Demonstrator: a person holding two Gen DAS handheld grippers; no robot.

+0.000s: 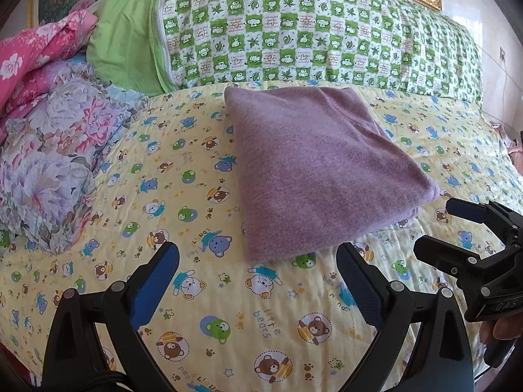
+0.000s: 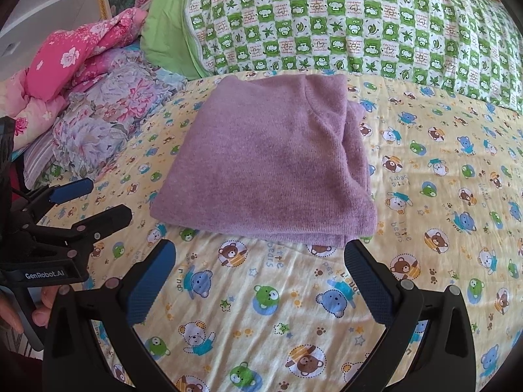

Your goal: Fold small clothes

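Observation:
A purple knit garment (image 1: 313, 170) (image 2: 271, 160) lies folded into a thick square on the yellow bear-print sheet (image 1: 209, 294) (image 2: 261, 310). My left gripper (image 1: 258, 254) is open just short of its near edge, with nothing between the blue pads. It shows again at the left of the right wrist view as the left gripper (image 2: 101, 202), also open. My right gripper (image 2: 261, 251) is open in front of the garment's near fold, holding nothing. In the left wrist view the right gripper (image 1: 438, 225) hovers open by the garment's right corner.
A green checked quilt (image 1: 310, 32) (image 2: 359, 23) lies rolled along the back of the bed. Floral bedding (image 1: 55, 150) (image 2: 98, 130) and a pink floral blanket (image 1: 36, 55) (image 2: 72, 55) are piled at the left. A hand (image 2: 39, 303) holds the left gripper's handle.

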